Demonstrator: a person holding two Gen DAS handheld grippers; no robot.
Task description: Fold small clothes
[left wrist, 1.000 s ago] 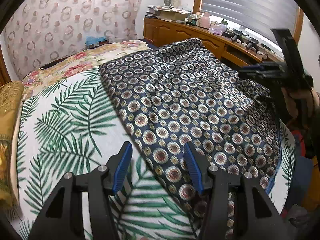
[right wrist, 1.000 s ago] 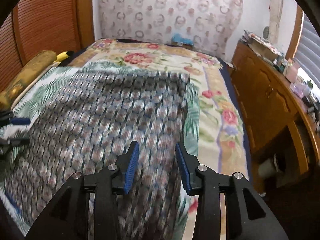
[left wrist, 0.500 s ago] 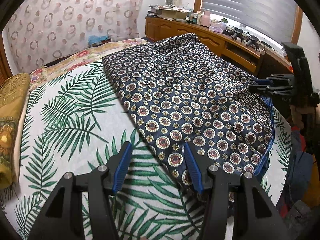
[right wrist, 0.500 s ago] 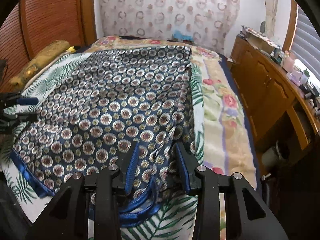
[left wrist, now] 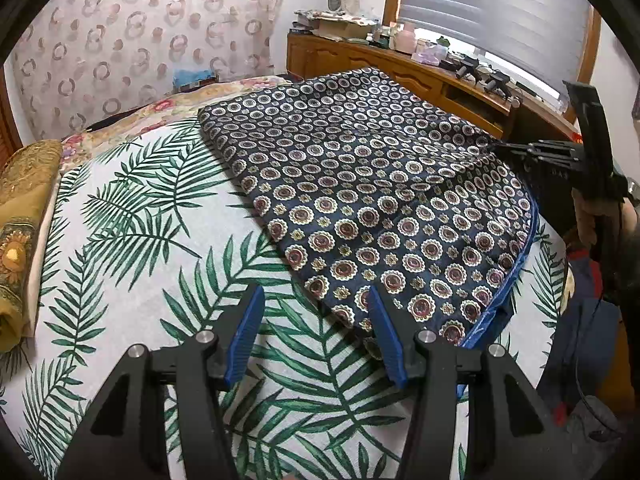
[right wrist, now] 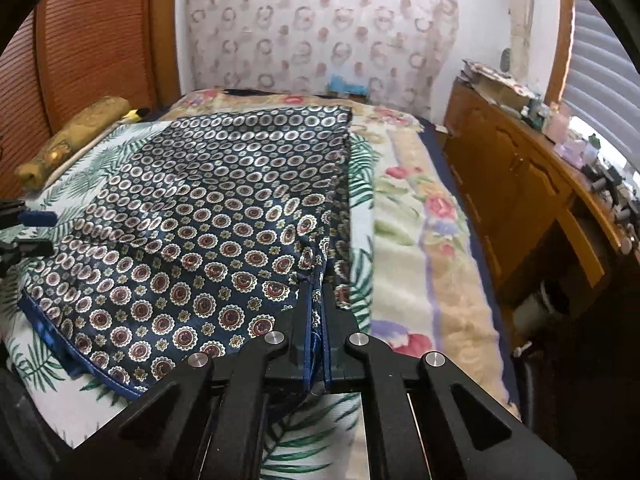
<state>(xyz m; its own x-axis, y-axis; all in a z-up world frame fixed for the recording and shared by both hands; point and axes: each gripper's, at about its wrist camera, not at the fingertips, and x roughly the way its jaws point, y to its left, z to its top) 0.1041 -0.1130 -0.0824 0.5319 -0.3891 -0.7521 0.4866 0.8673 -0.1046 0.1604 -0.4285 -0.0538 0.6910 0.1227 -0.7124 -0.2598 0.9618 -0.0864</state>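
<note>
A navy cloth (left wrist: pixel 376 184) printed with ringed flowers and edged in blue lies spread on the palm-leaf bedsheet (left wrist: pixel 132 240). It also shows in the right wrist view (right wrist: pixel 208 216). My left gripper (left wrist: pixel 316 328) is open and empty, just above the sheet at the cloth's near corner. My right gripper (right wrist: pixel 316 320) is shut on the cloth's blue-edged corner, and the cloth lifts in a ridge up to its jaws. The right gripper shows in the left wrist view (left wrist: pixel 504 148) at the cloth's far right edge. The left gripper's tips show in the right wrist view (right wrist: pixel 36 232).
A gold bolster (left wrist: pixel 20 216) lies at the bed's left side. A floral blanket (right wrist: pixel 416 216) covers the bed's right part. A wooden sideboard (right wrist: pixel 520 176) with clutter runs along under the blinds. A patterned curtain (left wrist: pixel 132 40) hangs behind.
My right gripper has closed on the cloth's corner, where it was open before. My left gripper has drawn back off the cloth to its near corner.
</note>
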